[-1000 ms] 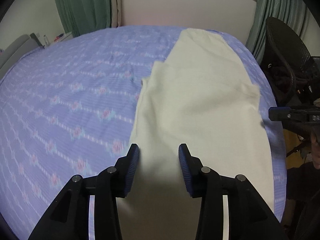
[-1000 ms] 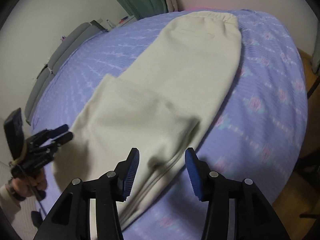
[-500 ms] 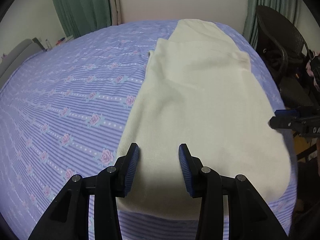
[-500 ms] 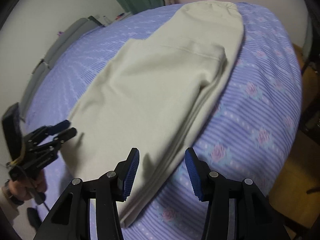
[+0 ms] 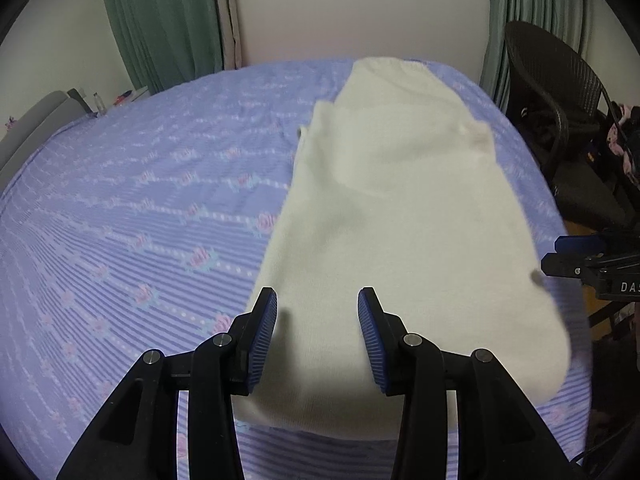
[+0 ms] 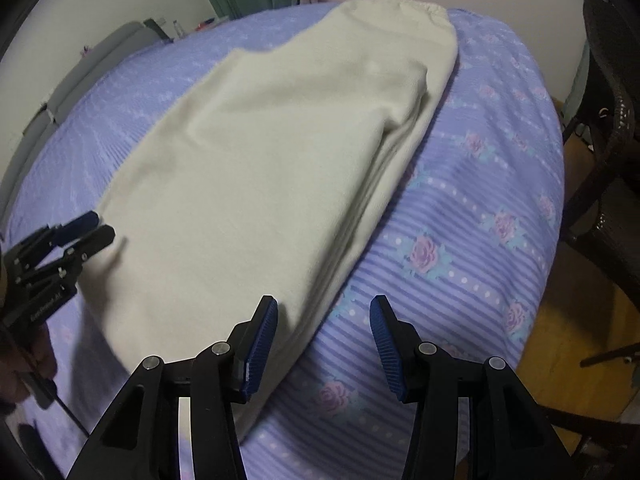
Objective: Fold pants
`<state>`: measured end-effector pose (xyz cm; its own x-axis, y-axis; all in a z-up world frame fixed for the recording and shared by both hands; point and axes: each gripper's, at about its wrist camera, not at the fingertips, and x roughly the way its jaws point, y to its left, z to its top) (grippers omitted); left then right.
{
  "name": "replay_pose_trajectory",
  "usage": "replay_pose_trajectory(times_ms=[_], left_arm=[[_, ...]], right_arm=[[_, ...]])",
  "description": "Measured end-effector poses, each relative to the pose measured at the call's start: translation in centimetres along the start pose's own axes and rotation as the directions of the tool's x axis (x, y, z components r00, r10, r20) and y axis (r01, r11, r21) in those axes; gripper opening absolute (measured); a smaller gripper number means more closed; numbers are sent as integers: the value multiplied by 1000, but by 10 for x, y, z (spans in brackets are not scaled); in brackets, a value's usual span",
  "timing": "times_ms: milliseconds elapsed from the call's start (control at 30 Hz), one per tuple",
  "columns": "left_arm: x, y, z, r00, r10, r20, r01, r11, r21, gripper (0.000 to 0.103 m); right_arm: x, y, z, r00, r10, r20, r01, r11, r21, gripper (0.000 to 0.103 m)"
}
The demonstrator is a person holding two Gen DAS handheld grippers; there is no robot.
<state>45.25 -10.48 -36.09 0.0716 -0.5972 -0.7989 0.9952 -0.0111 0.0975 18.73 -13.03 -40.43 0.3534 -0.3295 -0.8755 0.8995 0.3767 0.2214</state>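
Both spread grippers above folded pants (image 5: 404, 240).

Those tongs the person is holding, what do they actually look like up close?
Both the left tongs and right tongs have black angular plastic linkage arms with round silver pins, ending in blue ribbed pads. White lettering marks the side of each body.
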Motion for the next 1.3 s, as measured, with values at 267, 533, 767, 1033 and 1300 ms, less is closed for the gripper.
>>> replay_pose_trajectory(times_ms=[267,533,767,1033,1300], left_arm=[[-7,-5,75,998,43,43,-44,999,17,54],[61,-23,192,999,-7,42,2,994,112,55],[157,-36,305,996,-93,13,90,984,153,58],[269,-61,379,975,-191,-109,210,956,203,60],[326,-81,401,946,-229,-229,278,936,215,72]], right_arm=[[-46,-16,41,995,11,100,-15,999,41,50],[-46,-64,141,981,3,193,-30,990,138,58],[-13,-136,234,978,-36,206,-9,977,214,59],[57,-203,319,984,-16,179,-29,969,247,61],[131,-236,366,985,147,92,-167,951,262,61]])
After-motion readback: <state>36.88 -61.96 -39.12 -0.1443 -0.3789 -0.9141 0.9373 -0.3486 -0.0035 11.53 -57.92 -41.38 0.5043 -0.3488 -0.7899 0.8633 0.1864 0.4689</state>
